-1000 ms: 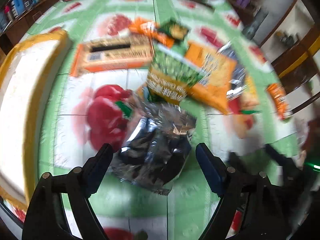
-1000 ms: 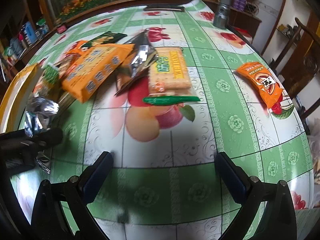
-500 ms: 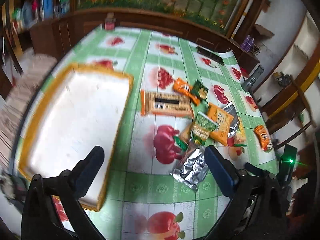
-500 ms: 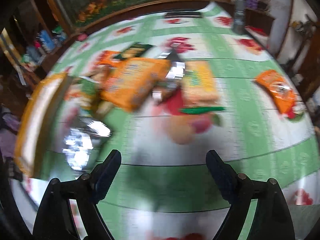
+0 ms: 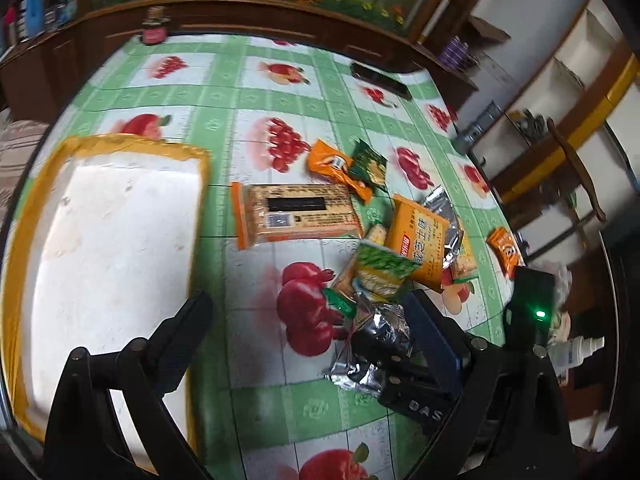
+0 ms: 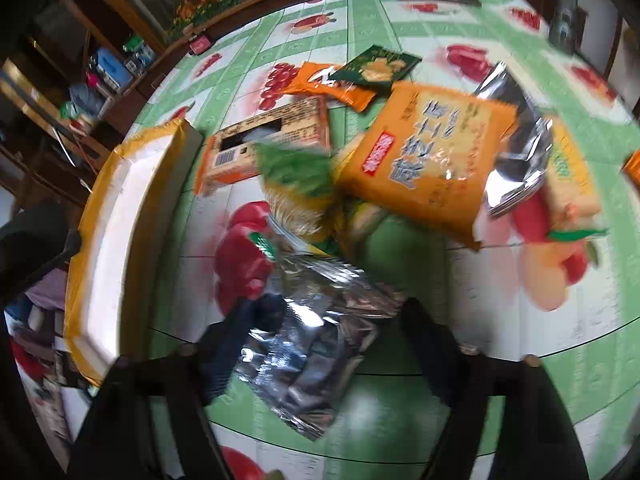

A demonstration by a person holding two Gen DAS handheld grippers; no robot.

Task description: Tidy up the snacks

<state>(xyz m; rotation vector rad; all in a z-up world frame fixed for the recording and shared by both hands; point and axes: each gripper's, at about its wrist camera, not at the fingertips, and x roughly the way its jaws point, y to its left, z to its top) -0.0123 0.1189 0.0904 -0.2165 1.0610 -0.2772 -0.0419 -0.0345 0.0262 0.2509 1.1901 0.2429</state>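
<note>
A crumpled silver snack bag (image 6: 316, 344) lies on the green fruit-print tablecloth (image 6: 400, 412). My right gripper (image 6: 328, 316) straddles it, jaws closing, and the pads do not clearly press it. My left gripper (image 5: 306, 306) hovers open and empty between the bag (image 5: 360, 360) and the white, yellow-rimmed tray (image 5: 100, 240). Beyond sit a long orange cracker pack (image 5: 296, 216), a green packet (image 5: 380, 268) and a big orange packet (image 5: 420, 240). The right wrist view shows the tray (image 6: 120, 208) at left.
A small orange packet (image 5: 336, 166) and a dark green one (image 5: 368, 162) lie further back, and a lone orange packet (image 5: 504, 248) lies near the right table edge. A black remote (image 5: 380, 80) rests at the far side. A wooden chair (image 5: 576, 184) stands on the right.
My left gripper drew up and back from the silver bag, which stayed on the table. My right gripper swung left over that bag and its jaws narrowed.
</note>
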